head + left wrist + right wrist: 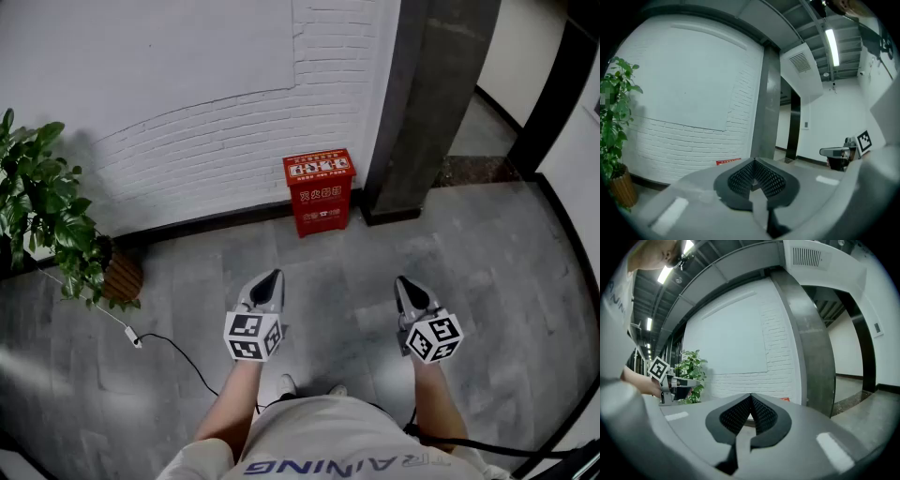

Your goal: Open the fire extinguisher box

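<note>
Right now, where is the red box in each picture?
Head view: the red box sits upper middle.
Left gripper view: just its red top shows, low, left of centre.
Right gripper view: a tiny red sliver, low, right of centre.
Shared landmark: the dark pillar right beside the box.

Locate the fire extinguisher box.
In the head view, the red box sits on the floor against the brick wall, left of the dark pillar.

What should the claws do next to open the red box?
Probably step forward and carry both toward the red box. It looks closed and stands against the wall, well ahead of the left claw and right claw, both shut and empty.
</note>
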The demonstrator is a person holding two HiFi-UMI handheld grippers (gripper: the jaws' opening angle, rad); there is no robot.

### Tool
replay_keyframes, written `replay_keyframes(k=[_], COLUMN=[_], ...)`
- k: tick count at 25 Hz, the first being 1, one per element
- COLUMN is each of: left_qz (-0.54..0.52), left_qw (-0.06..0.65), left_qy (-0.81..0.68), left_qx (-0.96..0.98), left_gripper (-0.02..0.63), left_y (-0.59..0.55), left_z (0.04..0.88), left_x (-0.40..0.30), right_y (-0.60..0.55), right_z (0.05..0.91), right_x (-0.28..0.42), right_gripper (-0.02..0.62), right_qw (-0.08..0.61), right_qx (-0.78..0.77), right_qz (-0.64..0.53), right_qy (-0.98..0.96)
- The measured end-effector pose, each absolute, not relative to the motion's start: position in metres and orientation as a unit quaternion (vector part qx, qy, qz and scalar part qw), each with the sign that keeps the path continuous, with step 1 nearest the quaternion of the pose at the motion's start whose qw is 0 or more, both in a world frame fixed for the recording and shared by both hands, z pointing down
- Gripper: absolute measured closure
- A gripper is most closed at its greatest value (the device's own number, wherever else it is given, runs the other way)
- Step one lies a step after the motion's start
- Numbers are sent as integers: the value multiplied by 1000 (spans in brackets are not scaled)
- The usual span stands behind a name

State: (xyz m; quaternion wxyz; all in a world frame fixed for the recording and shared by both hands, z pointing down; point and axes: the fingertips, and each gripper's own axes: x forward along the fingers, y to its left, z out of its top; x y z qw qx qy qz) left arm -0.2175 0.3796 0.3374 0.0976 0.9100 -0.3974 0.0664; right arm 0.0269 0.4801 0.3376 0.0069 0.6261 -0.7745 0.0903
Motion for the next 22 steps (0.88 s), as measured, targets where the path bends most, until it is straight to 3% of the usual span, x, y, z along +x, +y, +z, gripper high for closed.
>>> replay_keyframes(k=[13, 22], left_qz=[68, 58], left_qw=[112, 105], left_qy=[-416, -422], left_qx=[900, 899], left_gripper=[601, 601], left_y=[357, 231], left_z=[355, 366], left_x=[-167, -141], right_y=[449, 331], right_z=[370, 383], right_x=[81, 106], right_gripper=[592, 592], right_qw=[13, 19], right_qx=[603, 605], right_qz=[113, 117], right_qy=[-790, -787])
